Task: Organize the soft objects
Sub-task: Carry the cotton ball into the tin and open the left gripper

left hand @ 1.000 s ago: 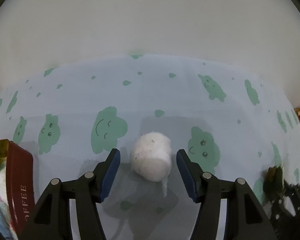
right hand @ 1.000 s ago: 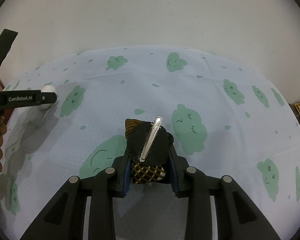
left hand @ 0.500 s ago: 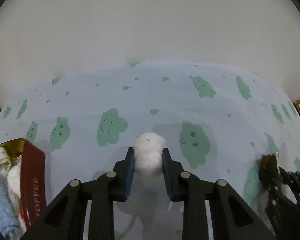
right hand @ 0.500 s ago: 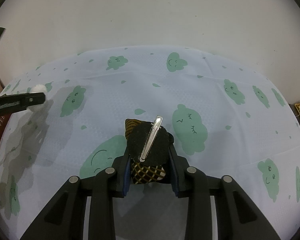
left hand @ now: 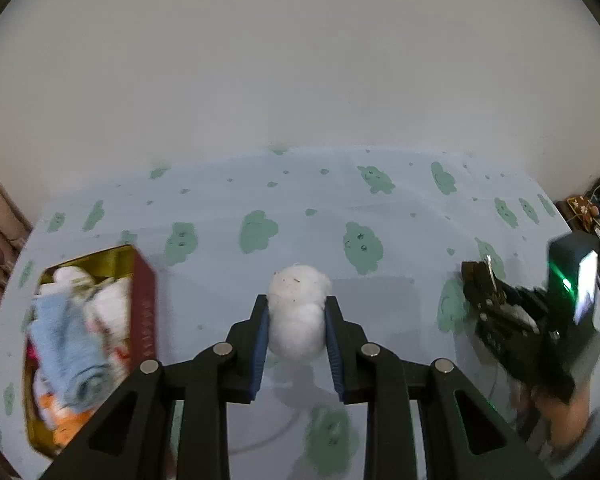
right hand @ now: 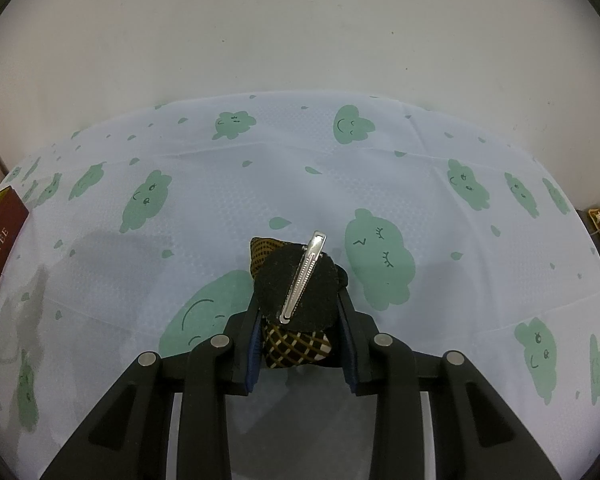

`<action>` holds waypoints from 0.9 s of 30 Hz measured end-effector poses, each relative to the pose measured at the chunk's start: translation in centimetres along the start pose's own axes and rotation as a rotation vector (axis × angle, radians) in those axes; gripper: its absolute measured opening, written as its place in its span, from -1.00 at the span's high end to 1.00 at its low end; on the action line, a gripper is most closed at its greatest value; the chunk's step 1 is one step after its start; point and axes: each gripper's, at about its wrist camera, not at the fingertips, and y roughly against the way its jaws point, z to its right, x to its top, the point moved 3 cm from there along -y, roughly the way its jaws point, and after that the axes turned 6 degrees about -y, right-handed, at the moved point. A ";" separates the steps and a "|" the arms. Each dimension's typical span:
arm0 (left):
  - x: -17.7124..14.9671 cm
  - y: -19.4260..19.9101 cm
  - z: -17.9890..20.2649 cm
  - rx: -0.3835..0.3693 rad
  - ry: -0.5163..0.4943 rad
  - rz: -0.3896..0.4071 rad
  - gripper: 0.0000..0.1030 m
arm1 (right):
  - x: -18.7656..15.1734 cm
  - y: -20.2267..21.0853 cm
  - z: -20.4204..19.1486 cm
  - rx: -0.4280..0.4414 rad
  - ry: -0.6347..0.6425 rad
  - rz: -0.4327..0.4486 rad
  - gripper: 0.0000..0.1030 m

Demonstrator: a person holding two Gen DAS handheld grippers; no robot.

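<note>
The tablecloth [right hand: 380,184] is thin matt cloth with a fine woven dimple and printed green clouds. On it, left of the fluffy white cotton ball [left hand: 298,316], the tin [left hand: 142,312] has a shiny gold metal inside and holds soft terry cloths [left hand: 70,344]. The hair clip [right hand: 296,292] pairs matt black felt, patterned fabric and 1 polished metal clasp. The 2 grippers look like matt black plastic.
</note>
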 end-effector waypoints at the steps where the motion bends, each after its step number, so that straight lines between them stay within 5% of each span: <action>1: -0.2 0.9 -0.6 0.009 0.002 0.007 0.49 | 0.0 0.0 0.0 0.000 0.000 0.000 0.40; 19: -6.1 9.7 -15.7 0.195 0.263 0.037 0.49 | 0.1 0.0 0.0 0.001 0.011 0.000 0.40; 27: -7.9 10.6 -20.1 0.257 0.324 0.028 0.49 | 0.1 0.0 0.1 0.000 0.012 0.000 0.40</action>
